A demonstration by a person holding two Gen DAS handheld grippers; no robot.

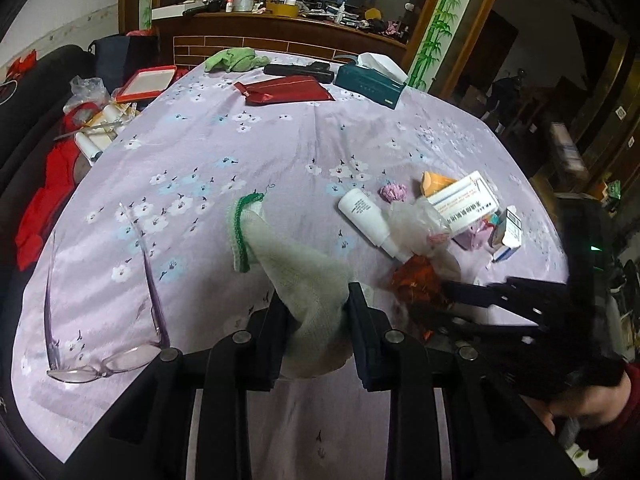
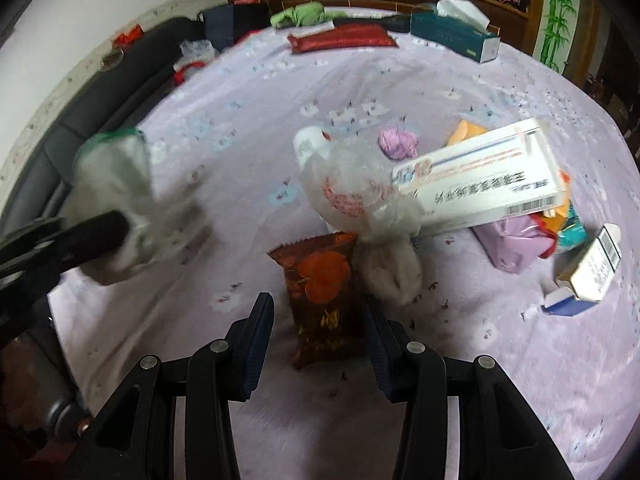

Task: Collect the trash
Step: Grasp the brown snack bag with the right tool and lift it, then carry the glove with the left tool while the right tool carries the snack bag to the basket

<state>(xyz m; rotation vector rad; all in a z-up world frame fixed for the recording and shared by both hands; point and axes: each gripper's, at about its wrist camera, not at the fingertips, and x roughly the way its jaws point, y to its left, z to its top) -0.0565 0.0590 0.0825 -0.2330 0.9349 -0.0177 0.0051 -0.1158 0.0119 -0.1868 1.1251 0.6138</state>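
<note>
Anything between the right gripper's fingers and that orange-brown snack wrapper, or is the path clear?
Nothing in the way. In the right wrist view the snack wrapper already lies between the open fingers of the right gripper, on the bare tablecloth.

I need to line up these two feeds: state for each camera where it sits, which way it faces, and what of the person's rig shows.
Left wrist: rides the left gripper, facing across the table; fingers clamp a pale cloth; the right gripper enters from the right.
Right wrist: rides the right gripper, open around a red snack wrapper; the left gripper enters at left.
Shared: cloth, wrapper, tissue box.
</note>
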